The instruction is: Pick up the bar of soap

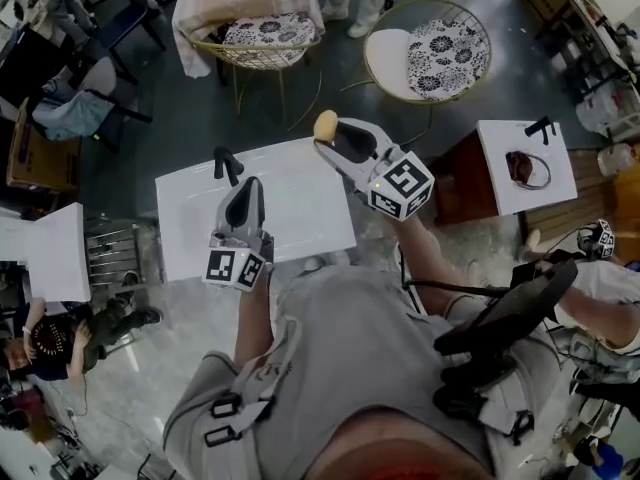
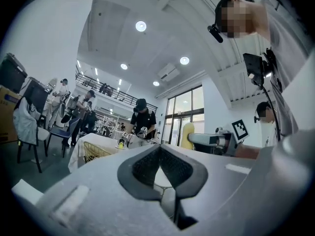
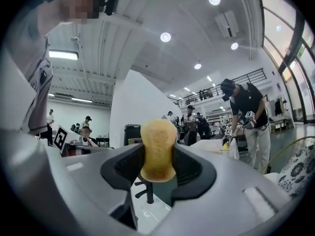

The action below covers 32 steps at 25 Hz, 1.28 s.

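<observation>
The only print that can be made out is the black-and-white square marker patterns. They sit on the cube of the left gripper (image 1: 250, 186) and on the cube of the right gripper (image 1: 335, 143). 1 more such marker shows in the left gripper view, on the right gripper's side. No word or brand is legible on any of them, and the bar of soap (image 1: 325, 125) shows no stamp or label on the faces in view.

The soap is a pale yellow-tan bar, oval with rounded ends, and its surface looks dull and slightly grainy. It stands upright, long axis vertical, and it narrows a little at the middle, where the pads bear on it. The right gripper is clamped on it. In the right gripper view the 2 dark pads press against its left and right sides, with the upper half of the bar standing clear above them. The soap is held in the air, off the white table (image 1: 300, 218). In the head view it sits over the table's far right corner, and in the right gripper view the tabletop and a small black stand (image 1: 228, 163) show below the bar.

The left gripper hangs over the table's near left part. Its jaws are closed tip to tip, with nothing between them.
</observation>
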Available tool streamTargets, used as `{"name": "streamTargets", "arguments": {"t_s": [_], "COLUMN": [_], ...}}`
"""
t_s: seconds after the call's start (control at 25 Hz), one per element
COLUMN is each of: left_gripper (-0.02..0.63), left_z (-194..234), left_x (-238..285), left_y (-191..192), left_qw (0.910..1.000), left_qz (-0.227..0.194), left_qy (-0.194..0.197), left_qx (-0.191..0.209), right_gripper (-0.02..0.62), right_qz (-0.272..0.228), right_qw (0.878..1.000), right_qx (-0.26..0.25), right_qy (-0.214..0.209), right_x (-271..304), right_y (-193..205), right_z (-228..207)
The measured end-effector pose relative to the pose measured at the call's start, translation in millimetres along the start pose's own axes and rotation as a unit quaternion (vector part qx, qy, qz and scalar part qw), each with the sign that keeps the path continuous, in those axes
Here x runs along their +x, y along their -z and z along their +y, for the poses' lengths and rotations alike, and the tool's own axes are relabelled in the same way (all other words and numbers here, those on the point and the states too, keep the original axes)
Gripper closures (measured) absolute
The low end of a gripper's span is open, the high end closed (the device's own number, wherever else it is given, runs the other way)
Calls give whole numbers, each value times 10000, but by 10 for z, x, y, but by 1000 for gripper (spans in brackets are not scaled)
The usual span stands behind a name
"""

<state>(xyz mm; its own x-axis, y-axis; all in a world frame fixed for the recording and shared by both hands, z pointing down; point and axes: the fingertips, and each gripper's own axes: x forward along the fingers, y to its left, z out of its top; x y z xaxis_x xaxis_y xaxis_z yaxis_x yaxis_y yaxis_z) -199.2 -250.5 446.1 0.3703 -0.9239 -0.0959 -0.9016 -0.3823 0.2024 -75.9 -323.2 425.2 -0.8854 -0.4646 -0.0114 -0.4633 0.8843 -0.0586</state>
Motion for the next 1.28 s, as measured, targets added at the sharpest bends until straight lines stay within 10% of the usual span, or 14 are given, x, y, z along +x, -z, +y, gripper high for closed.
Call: {"name": "streamTargets", "arguments": {"t_s": [1.28], "left_gripper": [614], "left_z": [-96], "left_x": [58], "left_y": [-49], "left_qw": [9994], "left_qz": [37], "left_qy": [332], "left_qx": [-11], "right_gripper": [414], "right_qz": [137], "right_qw": [9981], "right_qx": [-71], "right_qy": [602], "right_x": [-230], "right_y": [40], "right_z": [159]}}
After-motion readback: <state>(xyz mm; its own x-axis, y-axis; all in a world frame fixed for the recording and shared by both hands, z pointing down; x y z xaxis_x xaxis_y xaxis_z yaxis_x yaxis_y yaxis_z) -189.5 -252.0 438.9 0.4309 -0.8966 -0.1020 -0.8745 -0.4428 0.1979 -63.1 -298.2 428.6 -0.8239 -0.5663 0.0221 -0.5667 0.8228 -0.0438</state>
